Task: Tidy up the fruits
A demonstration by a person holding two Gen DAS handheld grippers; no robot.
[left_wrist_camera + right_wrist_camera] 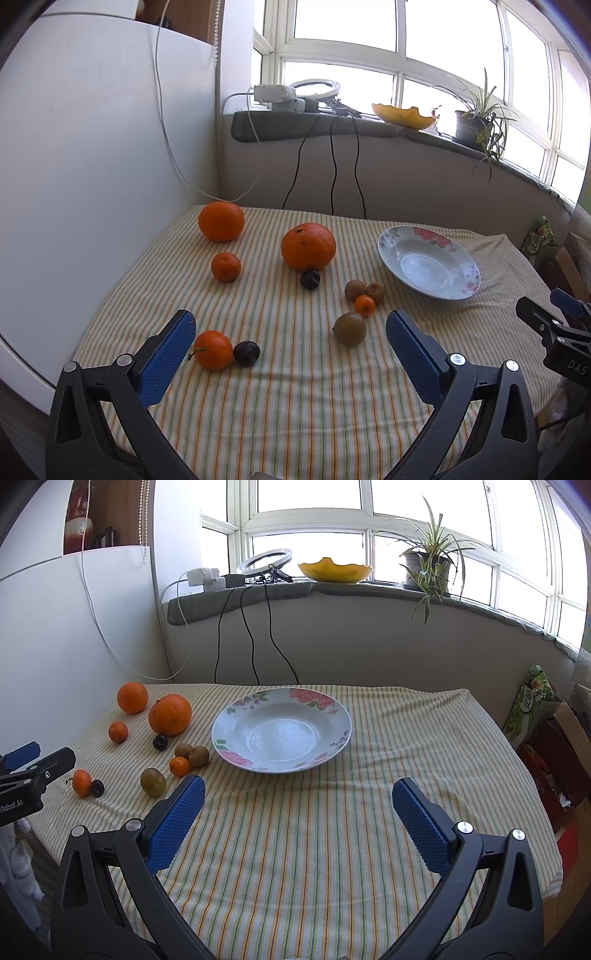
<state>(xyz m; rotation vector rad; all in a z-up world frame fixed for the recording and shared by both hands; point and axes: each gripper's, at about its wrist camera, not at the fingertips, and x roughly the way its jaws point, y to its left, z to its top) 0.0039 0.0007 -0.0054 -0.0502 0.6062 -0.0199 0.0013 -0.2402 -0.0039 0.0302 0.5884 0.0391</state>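
Note:
A white floral plate [334, 716] lies empty on the striped cloth; it also shows in the left wrist view [391, 254]. Left of it lie two big oranges [308, 246] [221, 221], small mandarins [225, 266] [213, 349] [365, 305], two dark plums [310, 279] [246, 353] and kiwis [349, 328] [355, 289]. My left gripper [291, 325] is open and empty above the near fruits. My right gripper [297, 794] is open and empty, in front of the plate.
The striped cloth [295, 849] covers the table. A white panel [92, 166] stands at the left. Cables [251, 642] hang from the windowsill behind. Boxes and a green bag [528, 701] stand off the right edge.

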